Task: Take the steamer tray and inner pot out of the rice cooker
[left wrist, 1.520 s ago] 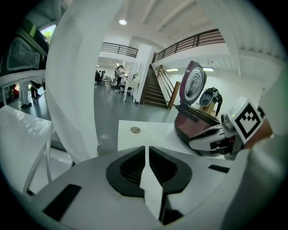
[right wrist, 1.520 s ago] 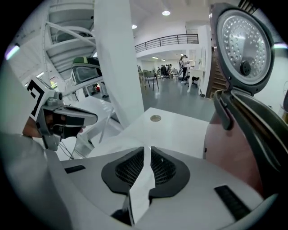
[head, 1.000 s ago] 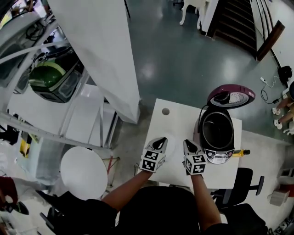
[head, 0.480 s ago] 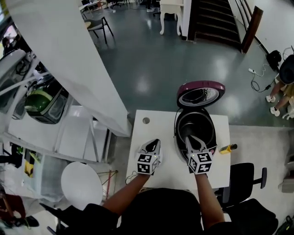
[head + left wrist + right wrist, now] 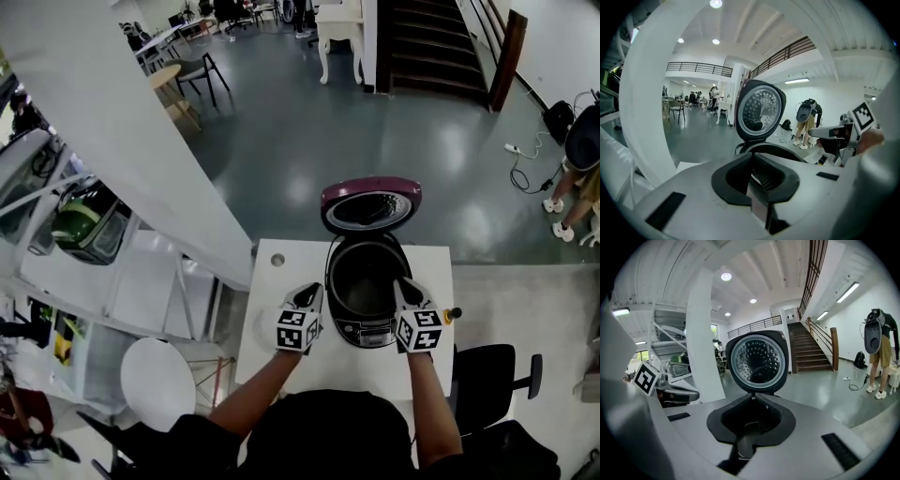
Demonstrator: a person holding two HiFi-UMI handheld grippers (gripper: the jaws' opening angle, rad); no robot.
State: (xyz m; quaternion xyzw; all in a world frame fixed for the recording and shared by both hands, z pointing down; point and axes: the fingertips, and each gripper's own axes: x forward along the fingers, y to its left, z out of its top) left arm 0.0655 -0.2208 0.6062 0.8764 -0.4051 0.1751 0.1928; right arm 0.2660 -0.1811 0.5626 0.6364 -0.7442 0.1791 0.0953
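Observation:
A purple rice cooker (image 5: 364,323) stands on the white table (image 5: 281,352) with its lid (image 5: 370,206) raised at the back. Its inside (image 5: 364,277) is dark, so I cannot tell the steamer tray from the inner pot. My left gripper (image 5: 309,292) is shut and empty just left of the cooker body. My right gripper (image 5: 403,283) is shut and empty at the cooker's right rim. In the left gripper view, the left gripper (image 5: 752,157) points at the lid (image 5: 760,110) and the rim (image 5: 774,149). The right gripper (image 5: 752,395) faces the lid's inner plate (image 5: 758,359).
A yellow-handled tool (image 5: 451,315) lies on the table right of the cooker. A round hole (image 5: 277,260) marks the table's far left corner. A black chair (image 5: 492,375) stands to the right, a white round stool (image 5: 159,382) to the left, and a big white pillar (image 5: 141,150) beyond it.
Both grippers have moved forward and to the right, from the bare table left of the cooker to either side of it. The right one crossed over the cooker's front. Both stayed shut.

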